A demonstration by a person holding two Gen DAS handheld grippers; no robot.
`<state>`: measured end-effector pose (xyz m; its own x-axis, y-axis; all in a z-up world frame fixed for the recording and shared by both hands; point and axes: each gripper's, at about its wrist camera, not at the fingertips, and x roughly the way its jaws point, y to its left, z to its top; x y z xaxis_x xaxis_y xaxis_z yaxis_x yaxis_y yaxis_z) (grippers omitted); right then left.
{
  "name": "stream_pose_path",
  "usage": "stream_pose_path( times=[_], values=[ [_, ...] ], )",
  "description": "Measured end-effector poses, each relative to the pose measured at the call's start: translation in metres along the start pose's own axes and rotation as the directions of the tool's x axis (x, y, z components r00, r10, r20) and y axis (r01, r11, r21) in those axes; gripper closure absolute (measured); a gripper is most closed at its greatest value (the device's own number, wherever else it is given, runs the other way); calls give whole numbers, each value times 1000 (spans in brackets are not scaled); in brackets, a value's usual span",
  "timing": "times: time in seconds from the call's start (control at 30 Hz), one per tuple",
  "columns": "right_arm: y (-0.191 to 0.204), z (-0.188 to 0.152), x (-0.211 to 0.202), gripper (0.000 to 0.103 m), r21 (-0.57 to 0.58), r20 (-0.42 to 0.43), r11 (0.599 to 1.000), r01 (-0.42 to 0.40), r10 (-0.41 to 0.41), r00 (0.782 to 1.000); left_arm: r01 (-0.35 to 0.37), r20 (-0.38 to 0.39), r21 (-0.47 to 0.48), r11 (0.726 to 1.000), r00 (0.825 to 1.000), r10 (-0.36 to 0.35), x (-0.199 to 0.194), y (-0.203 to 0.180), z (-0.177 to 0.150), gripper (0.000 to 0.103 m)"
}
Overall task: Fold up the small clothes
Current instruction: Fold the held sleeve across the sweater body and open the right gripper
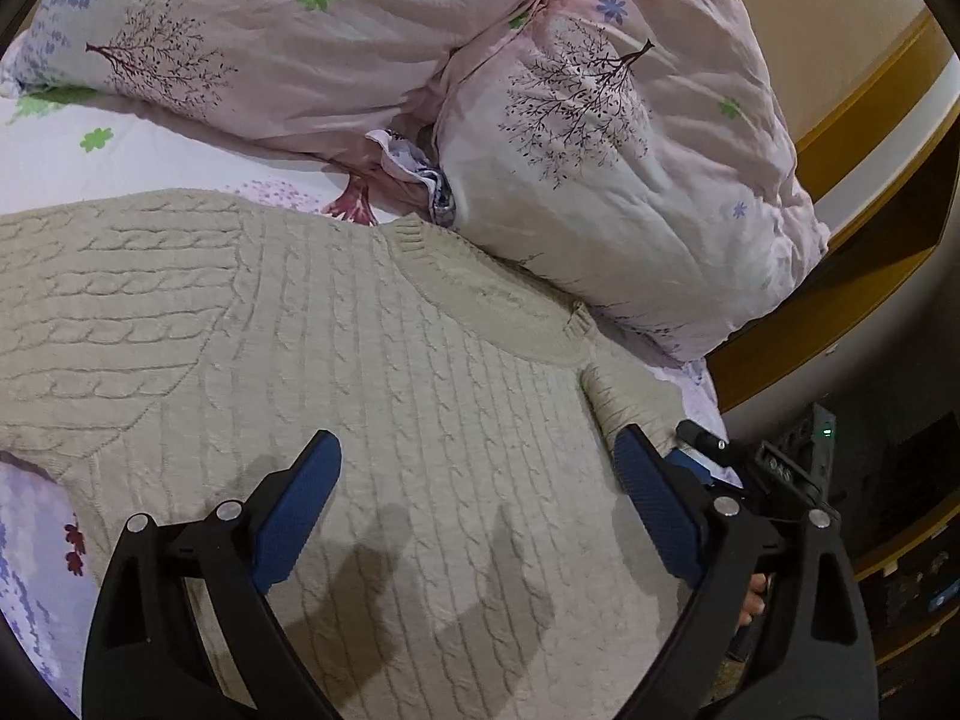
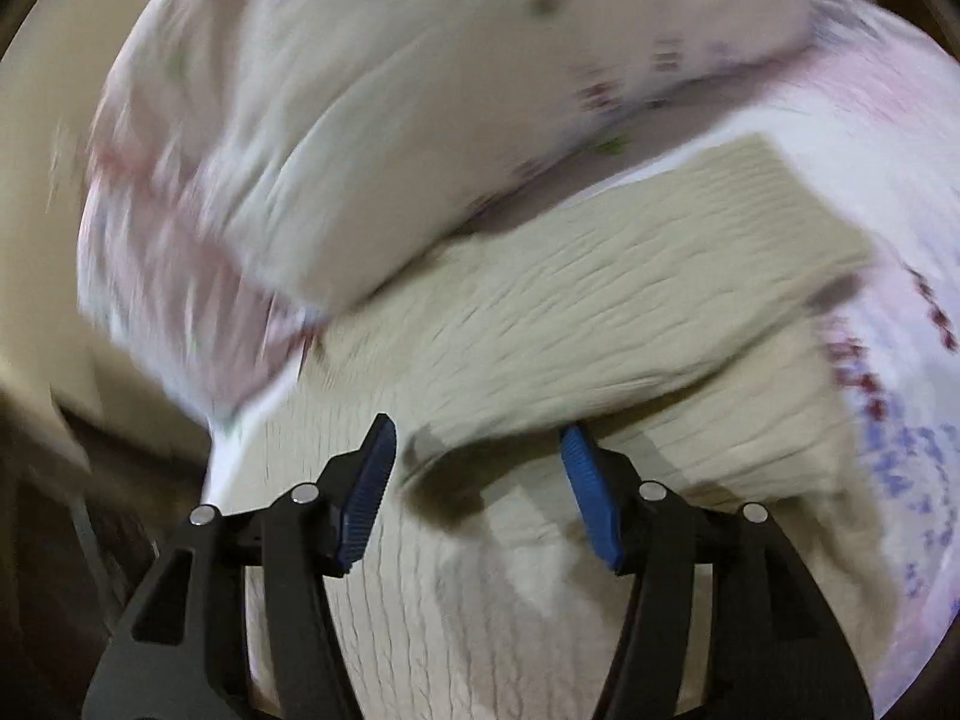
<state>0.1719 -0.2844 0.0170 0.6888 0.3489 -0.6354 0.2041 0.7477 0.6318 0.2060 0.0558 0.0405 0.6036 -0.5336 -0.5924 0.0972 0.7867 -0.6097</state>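
A cream cable-knit sweater lies flat on the bed with its round neckline toward the pillows. My left gripper hovers open over the chest, its blue pads wide apart with nothing between them. The right wrist view is blurred. It shows the sweater with a sleeve folded across the body, raising a thick fold. My right gripper is open just in front of that fold, and its pads press on nothing. In the left wrist view, part of the right gripper's black body shows by the sweater's right shoulder.
Two pink floral pillows lie right behind the neckline, one touching the shoulder. The printed sheet shows at the left. A wooden bed frame and dark floor lie at the right. A blurred pillow fills the upper right wrist view.
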Motion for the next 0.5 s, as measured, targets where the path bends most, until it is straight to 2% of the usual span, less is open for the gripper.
stream_pose_path(
  times=[0.07,0.1,0.13,0.2,0.23,0.3,0.37,0.4,0.43,0.5],
  values=[
    [-12,10,-3,48,58,29,998,30,-32,999,17,-6,-14,1000,1000,-17,1,1,1,13],
    [-15,15,-4,56,74,50,996,59,-63,997,20,-8,-18,1000,1000,-20,2,2,1,14],
    [-14,19,-4,71,74,59,994,79,-83,995,22,-10,-24,999,1000,-22,2,3,0,14],
    [-3,29,-1,90,36,100,990,137,-140,985,29,-15,-44,999,999,-30,3,6,0,18],
    [4,31,-2,94,5,121,988,154,-154,981,33,-18,-52,998,999,-34,3,8,0,18],
    [40,27,-7,94,-114,187,978,174,-151,971,46,-17,-71,996,999,-48,2,12,0,19],
    [84,17,-7,95,-258,206,956,137,-84,975,55,-11,-92,994,998,-57,1,15,0,20],
    [104,9,-4,94,-332,190,937,111,-49,981,60,-10,-102,993,998,-62,1,17,0,20],
    [133,-8,8,90,-440,123,896,56,-2,992,66,-10,-114,991,998,-67,2,18,0,20],
    [166,-28,35,83,-540,-5,842,-16,16,1000,81,-12,-148,986,996,-84,5,23,-2,20]
  ],
)
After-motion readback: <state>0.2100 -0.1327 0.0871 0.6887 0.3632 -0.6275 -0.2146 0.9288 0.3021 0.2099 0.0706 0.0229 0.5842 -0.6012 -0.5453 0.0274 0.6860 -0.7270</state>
